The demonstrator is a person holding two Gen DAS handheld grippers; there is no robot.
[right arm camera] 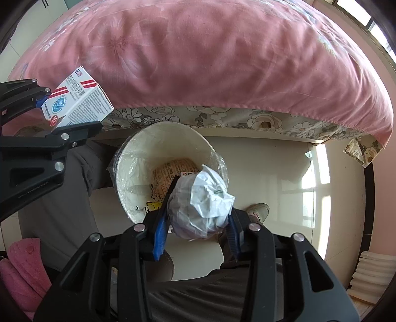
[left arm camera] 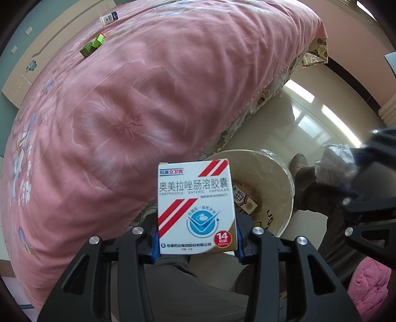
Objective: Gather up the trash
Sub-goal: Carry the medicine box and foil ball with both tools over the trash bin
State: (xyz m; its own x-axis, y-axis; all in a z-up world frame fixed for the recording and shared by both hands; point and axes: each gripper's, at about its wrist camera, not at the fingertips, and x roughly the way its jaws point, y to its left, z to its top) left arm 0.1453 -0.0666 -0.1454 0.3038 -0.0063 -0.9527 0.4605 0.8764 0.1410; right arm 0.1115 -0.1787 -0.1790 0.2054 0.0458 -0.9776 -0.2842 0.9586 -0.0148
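Observation:
My left gripper (left arm camera: 196,244) is shut on a white medicine box (left arm camera: 196,208) with red stripes, held up beside the bed; the box also shows in the right wrist view (right arm camera: 74,99). My right gripper (right arm camera: 198,218) is shut on a crumpled paper ball (right arm camera: 201,203), held over the near rim of a cream waste bin (right arm camera: 138,148) lined with clear plastic. The bin (left arm camera: 279,178) stands on the floor by the bed and holds a printed wrapper (right arm camera: 173,173). The paper ball also shows in the left wrist view (left arm camera: 334,166).
A bed with a pink floral cover (left arm camera: 123,111) fills the space behind. On it lie a green box (left arm camera: 92,45) and a small white box (left arm camera: 109,17). The glossy tile floor (right arm camera: 284,173) is to the right. My legs and a shoe (right arm camera: 259,210) are below the grippers.

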